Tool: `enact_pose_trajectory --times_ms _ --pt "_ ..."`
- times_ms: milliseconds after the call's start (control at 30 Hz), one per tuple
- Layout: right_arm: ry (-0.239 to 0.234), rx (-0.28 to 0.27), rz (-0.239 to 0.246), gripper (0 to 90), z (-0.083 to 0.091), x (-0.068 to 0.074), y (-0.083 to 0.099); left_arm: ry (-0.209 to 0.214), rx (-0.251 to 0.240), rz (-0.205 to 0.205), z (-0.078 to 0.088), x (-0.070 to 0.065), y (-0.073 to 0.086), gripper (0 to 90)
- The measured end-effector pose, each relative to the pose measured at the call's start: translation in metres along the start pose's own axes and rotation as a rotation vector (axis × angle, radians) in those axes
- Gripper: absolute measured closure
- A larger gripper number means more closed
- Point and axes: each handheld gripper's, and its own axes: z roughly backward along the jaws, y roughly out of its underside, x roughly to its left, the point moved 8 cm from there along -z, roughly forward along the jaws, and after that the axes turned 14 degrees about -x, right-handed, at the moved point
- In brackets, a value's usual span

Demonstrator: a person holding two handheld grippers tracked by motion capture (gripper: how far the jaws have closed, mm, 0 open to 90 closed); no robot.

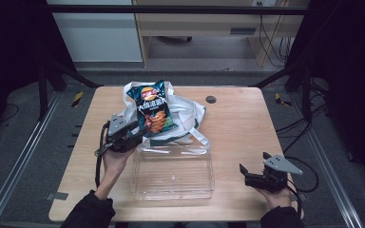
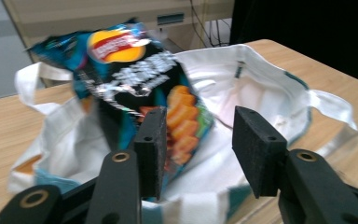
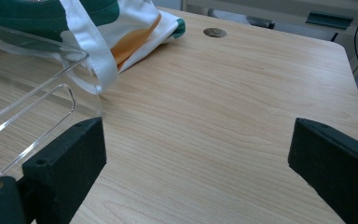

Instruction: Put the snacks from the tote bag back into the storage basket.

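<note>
In left gripper view we see the chips bag [image 2: 135, 88] blurred, its text not readable. White bag [image 3: 121, 28] is cut by top edge in right gripper view, clear box [image 3: 23, 84] by left edge.

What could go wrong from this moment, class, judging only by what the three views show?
1. The chip bag stands on the soft white tote bag with the left claw open around its lower edge, not pressing it; it may topple.
2. The clear plastic box sits close below, and a tote strap drapes over its rim, so tugging the tote might drag the box.
</note>
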Motion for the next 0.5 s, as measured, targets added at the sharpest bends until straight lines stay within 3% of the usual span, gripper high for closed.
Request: enact_pose_trajectory --times_ms 167,300,333,500 --pt "0.002 0.003 -0.003 4.4 0.0 -0.001 0.001 -0.049 -0.009 0.02 -0.006 0.023 -0.01 52.4" --pt "0.006 0.007 0.001 4.3 -0.001 -0.002 0.002 -0.089 -0.009 0.056 -0.02 0.045 -0.017 51.9" --pt "0.006 0.009 0.0 4.3 -0.001 -0.002 0.002 -0.109 -0.001 0.051 -0.03 0.053 -0.019 51.8" --pt "0.004 0.008 0.001 4.3 -0.001 -0.002 0.002 -0.153 0.03 0.043 -0.047 0.066 -0.019 50.7"
